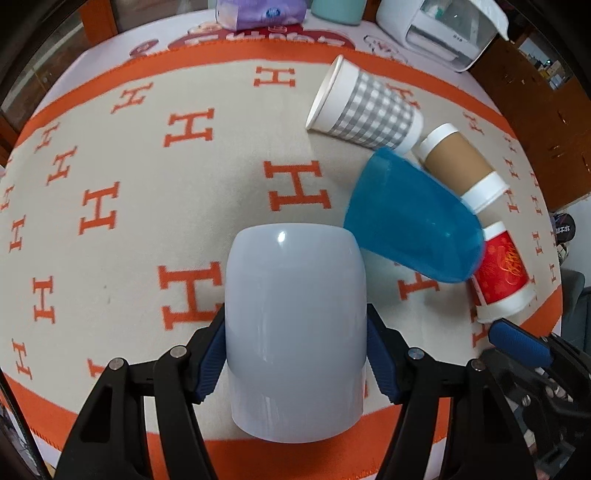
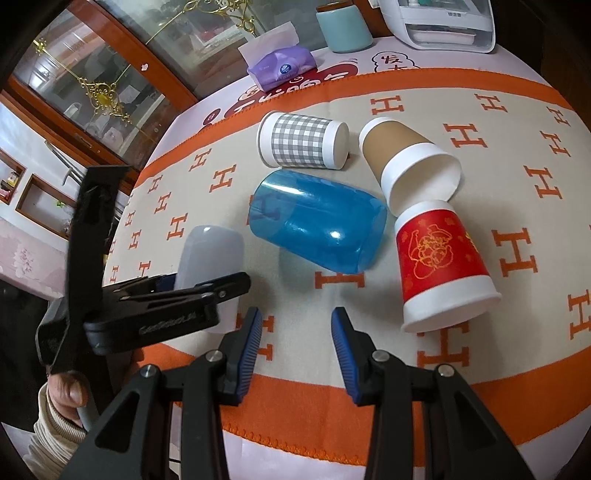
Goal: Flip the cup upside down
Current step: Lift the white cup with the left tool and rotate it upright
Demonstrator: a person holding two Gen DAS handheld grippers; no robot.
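We logged the left gripper (image 1: 295,354) clamped on the grey cup (image 1: 295,332), its blue pads (image 1: 212,360) pressed against both sides of the wall. The cup's rounded closed end pointed away from the camera, its wide end toward it. From the right wrist view the same cup (image 2: 210,258) sat at the left, low over the cloth (image 2: 406,306); we could not tell whether it touched.

Right of it we saw the blue cup (image 1: 413,221) lying on its side, mid-cloth. Behind it lay the checked cup (image 1: 365,110), also on its side, and beside that the brown cup (image 1: 458,166), tipped over with its mouth toward the red cup (image 1: 498,273). The red cup (image 2: 443,262) stood mouth-down, tilted, leaning at the brown cup (image 2: 410,162).

The right gripper (image 2: 295,332) stood wide open and held nothing, fingers over the cloth's near edge, short of the blue cup (image 2: 314,221).

At the far table edge we noted a tissue pack (image 2: 280,66), a teal jar (image 2: 343,27) and a white appliance (image 2: 439,22).
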